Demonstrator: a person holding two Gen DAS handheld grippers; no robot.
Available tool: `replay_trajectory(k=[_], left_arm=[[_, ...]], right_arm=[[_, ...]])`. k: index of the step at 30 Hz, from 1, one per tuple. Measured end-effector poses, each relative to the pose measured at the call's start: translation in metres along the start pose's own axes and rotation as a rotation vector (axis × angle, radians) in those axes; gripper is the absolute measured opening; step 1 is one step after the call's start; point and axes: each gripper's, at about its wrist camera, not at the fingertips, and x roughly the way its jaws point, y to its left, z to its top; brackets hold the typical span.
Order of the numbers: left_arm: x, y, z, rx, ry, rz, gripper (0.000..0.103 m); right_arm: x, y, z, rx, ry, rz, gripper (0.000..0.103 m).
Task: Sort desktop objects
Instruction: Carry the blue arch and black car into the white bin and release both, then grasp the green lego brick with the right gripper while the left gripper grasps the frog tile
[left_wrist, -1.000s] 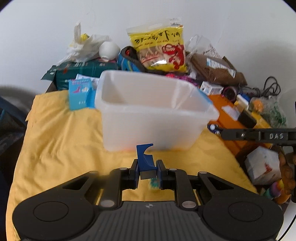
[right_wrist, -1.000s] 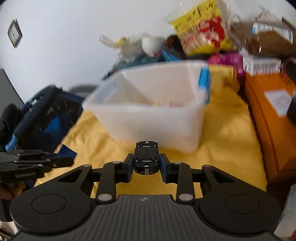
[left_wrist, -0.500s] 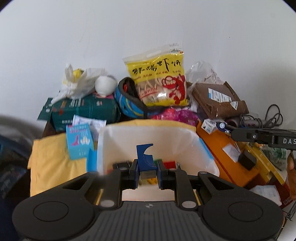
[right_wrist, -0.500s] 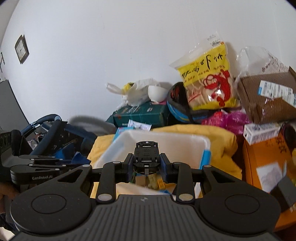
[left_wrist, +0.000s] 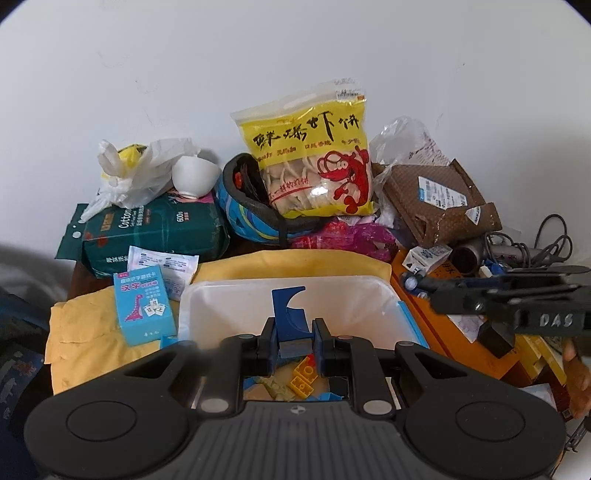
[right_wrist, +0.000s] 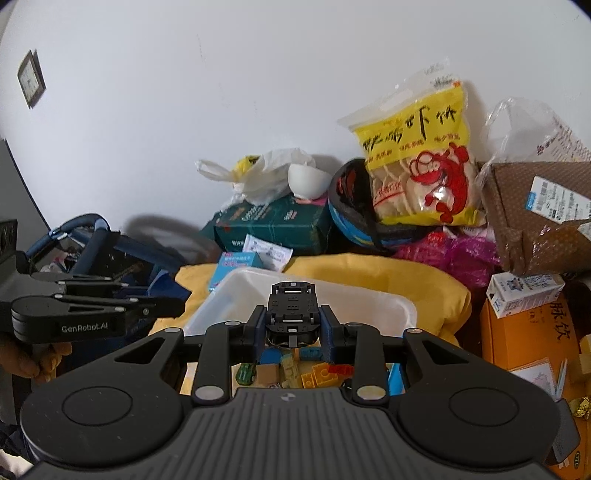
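My left gripper (left_wrist: 293, 341) is shut on a blue plastic piece (left_wrist: 290, 314) and holds it above the white plastic bin (left_wrist: 221, 295). My right gripper (right_wrist: 291, 332) is shut on a small black toy car (right_wrist: 291, 314), underside up, also above the bin (right_wrist: 384, 299). Inside the bin lie yellow bricks (left_wrist: 303, 376), a red brick (right_wrist: 340, 368), a green toy car (right_wrist: 245, 373) and other small toys. The bin stands on a yellow cloth (left_wrist: 85, 332). Each gripper shows in the other's view: the right gripper (left_wrist: 410, 282) at right, the left gripper (right_wrist: 181, 306) at left.
Behind the bin are a light blue card box (left_wrist: 142, 304), a green tissue pack (left_wrist: 155, 229), a white bowl (left_wrist: 194, 173), a blue helmet (left_wrist: 251, 218), a yellow shrimp-cracker bag (left_wrist: 314, 162) and a brown parcel (left_wrist: 439, 199). An orange box (right_wrist: 524, 339) and cables (left_wrist: 546, 243) lie right.
Both grippers have risen from in front of the bin and moved forward over its opening, each still holding its object. The toys inside the bin have come into view.
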Motion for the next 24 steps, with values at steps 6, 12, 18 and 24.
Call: replay_trajectory(k=[6,12,18,24], left_arm=[[0.021,0.006,0.01,-0.011,0.044,0.078,0.043],[0.019,0.012,-0.015,-0.001,0.042,0.08,0.051],[-0.01,0.016,-0.095,0.03,-0.016,0.059,0.053],[-0.014,0.027,-0.189,-0.079,0.053,0.078,0.054]], right_arm=[[0.036,-0.012,0.006,0.007,0.099,-0.053,0.034],[0.049,-0.016,-0.006,-0.03,0.109,-0.112,0.057],[0.027,0.0,-0.062,-0.073,0.066,-0.009,0.059],[0.048,0.046,-0.172,-0.194,0.212,0.103,0.059]])
